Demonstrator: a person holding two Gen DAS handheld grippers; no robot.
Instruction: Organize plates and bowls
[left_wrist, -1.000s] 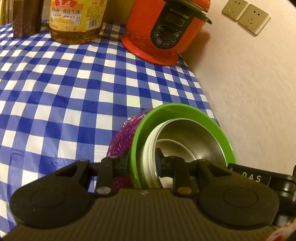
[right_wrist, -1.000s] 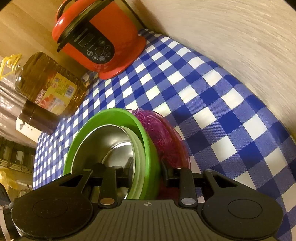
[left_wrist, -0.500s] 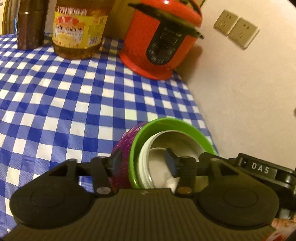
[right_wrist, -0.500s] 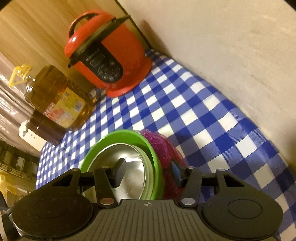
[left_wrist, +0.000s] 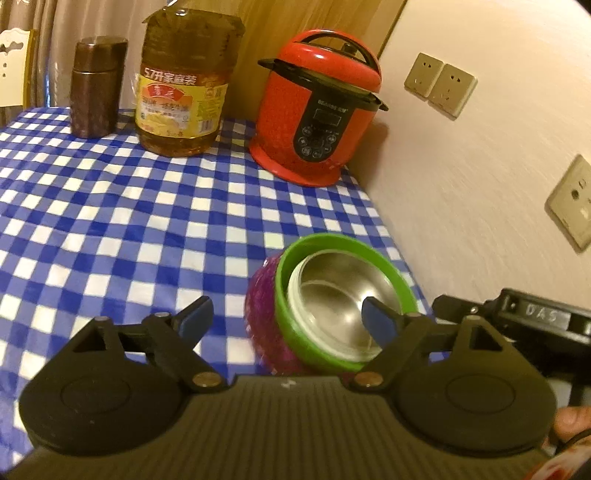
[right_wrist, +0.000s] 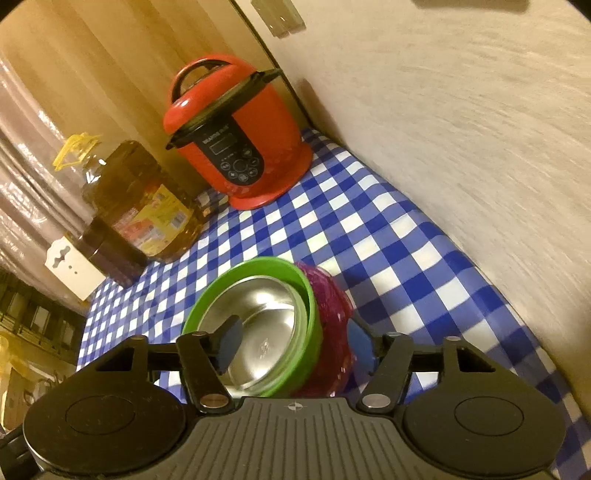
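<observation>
From the left wrist we see the left gripper (left_wrist: 286, 319) spread wide, its jaws just opened and pinching nothing. The nested steel bowl (left_wrist: 334, 308), green bowl (left_wrist: 282, 295) and purple bowl (left_wrist: 260, 306) sit near the table's (left_wrist: 110, 221) wall-side edge, their near sides hidden.

From the right wrist, the right gripper (right_wrist: 293, 345) has also just opened; the stack shows between its jaws, untouched.

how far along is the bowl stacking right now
Done: the steel bowl sits nested in the green bowl, which rests in the purple dish on the checked tablecloth. In hand: nothing; the left gripper and right gripper have just been opening and hold nothing. Left: no other loose dishes are in view.
</observation>
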